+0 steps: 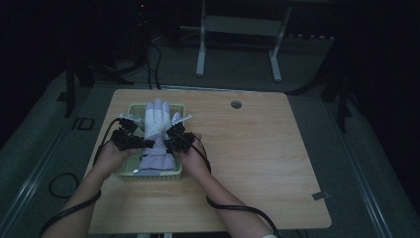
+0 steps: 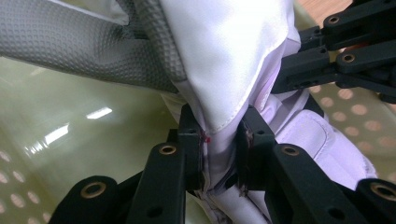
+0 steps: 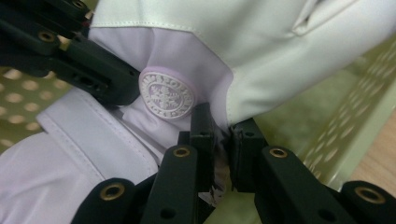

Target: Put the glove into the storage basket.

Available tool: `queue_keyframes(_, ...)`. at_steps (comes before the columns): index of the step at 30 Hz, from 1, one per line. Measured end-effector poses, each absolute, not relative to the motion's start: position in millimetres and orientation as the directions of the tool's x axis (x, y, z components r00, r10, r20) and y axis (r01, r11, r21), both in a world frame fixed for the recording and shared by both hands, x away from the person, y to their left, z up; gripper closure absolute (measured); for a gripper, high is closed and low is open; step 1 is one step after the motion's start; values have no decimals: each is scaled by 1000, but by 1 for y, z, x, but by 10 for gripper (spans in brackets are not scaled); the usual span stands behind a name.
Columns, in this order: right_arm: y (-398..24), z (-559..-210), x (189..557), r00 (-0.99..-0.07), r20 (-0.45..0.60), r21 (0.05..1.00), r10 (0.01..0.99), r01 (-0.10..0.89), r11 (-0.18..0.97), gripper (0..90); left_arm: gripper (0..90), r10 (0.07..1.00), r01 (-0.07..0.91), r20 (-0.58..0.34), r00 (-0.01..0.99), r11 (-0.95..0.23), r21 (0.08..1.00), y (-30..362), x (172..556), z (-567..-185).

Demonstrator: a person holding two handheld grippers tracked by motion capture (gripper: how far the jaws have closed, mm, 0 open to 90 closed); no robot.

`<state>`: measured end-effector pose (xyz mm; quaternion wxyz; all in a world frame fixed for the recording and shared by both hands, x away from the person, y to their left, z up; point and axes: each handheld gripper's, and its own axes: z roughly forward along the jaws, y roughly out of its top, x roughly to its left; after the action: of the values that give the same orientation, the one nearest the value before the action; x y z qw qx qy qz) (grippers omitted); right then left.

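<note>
Now holding a white glove point(image 1: 157, 130) over a pale green perforated basket point(image 1: 130, 107) at the left of centre in the high view, on the left part of a wooden table point(image 1: 257, 148). Left gripper point(image 1: 132, 141) clenching on the glove's left edge, right gripper point(image 1: 174, 139) clenching on its right edge, both near the wrist end. Glove lying lengthwise, fingers pointing toward the top of the frame, cuff toward the bottom. Showing, at lower centre of the left gripper view, a fold of white fabric point(image 2: 219, 93) pinched tight between the two black jaws, with grey textured palm material point(image 2: 88, 42) stretching across the upper left and the basket floor point(image 2: 70, 140) behind. Showing, at lower centre of the right gripper view, another fold point(image 3: 224, 154) squeezed between the jaws, just right of a round embossed badge point(image 3: 166, 94), with the lilac cuff point(image 3: 70, 154) at lower left and the basket wall point(image 3: 355, 130) at right.
</note>
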<state>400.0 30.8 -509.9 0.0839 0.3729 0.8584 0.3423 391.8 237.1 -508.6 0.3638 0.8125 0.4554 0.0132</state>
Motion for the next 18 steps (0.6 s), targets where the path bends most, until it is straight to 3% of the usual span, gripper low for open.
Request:
queue_keyframes(8,36,-511,403,-685,69,624,725,597,504,745,682,778,779,-329,535,-305,548,232,401,-514)
queue_keyframes(13,38,-514,405,-688,72,602,722,608,518,596,576,841,803,-202,502,-367,470,214,406,-522)
queue_keyframes(18,34,-510,405,-709,61,612,702,583,535,516,515,864,818,-183,468,-346,459,212,408,-524)
